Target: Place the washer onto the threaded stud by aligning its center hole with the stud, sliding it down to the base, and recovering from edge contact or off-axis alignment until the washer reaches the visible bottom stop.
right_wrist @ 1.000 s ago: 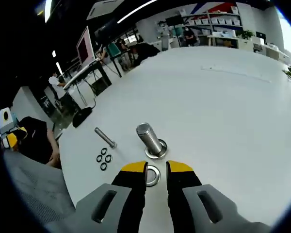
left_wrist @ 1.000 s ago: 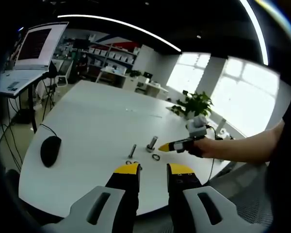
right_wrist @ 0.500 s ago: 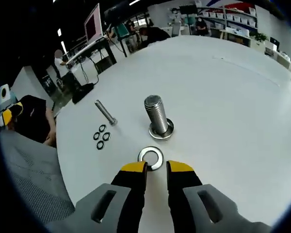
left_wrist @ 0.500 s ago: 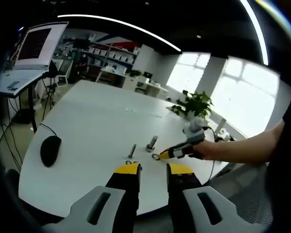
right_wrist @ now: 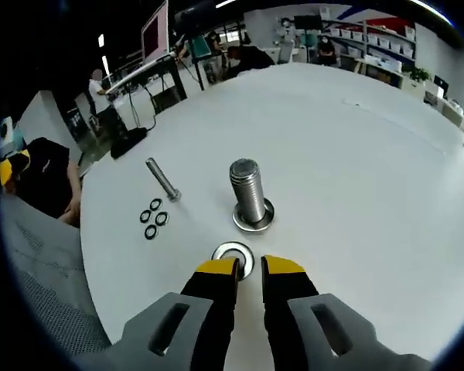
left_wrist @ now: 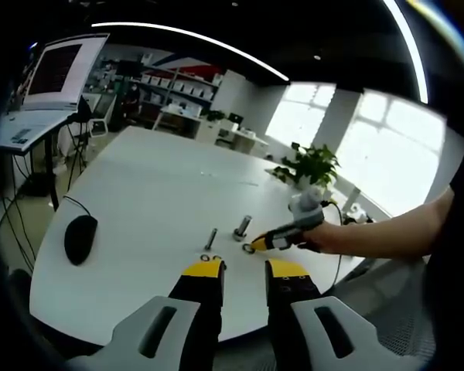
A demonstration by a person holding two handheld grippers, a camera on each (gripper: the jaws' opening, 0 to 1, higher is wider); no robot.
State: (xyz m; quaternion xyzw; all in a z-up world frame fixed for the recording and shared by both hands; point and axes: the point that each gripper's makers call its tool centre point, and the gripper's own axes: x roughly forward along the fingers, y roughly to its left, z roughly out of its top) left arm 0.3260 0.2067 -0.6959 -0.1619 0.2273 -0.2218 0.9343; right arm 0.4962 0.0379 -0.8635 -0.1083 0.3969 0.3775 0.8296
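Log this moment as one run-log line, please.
right tongs: at washer on table, grip unclear | stud: upright, one washer already at base | left tongs: idle, open | phase: pickup

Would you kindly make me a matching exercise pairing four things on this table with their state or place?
Things:
1. big stud
2. slim bolt
3. small rings
4. big washer

States:
A. lying on its side
B. at the right gripper tips
C. standing upright on its base
D. clustered together flat on the table

Pairs: 1-C, 2-A, 3-D, 4-B

Silver washer point(right_wrist: 233, 254), white table point(right_wrist: 356, 178)
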